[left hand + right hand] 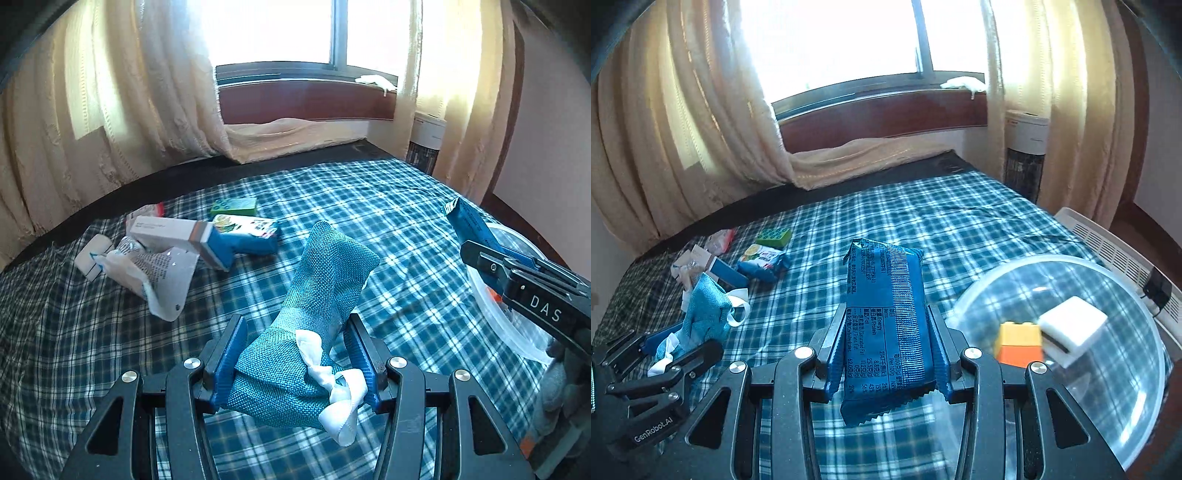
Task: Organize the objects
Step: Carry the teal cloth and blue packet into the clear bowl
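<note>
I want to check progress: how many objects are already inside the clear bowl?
2. A yellow-and-orange building block lies near the front of the clear bowl, and a white box lies just to its right, seemingly touching it. The tongs may hide more.

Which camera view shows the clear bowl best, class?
The right wrist view: the clear bowl shows nearly whole, with a yellow-orange block and white piece inside. The left wrist view shows only part of its rim behind the right gripper.

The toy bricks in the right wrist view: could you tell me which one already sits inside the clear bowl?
The yellow-and-orange brick sits inside the clear bowl, beside a white block. The green brick lies far off on the plaid bedspread.
</note>
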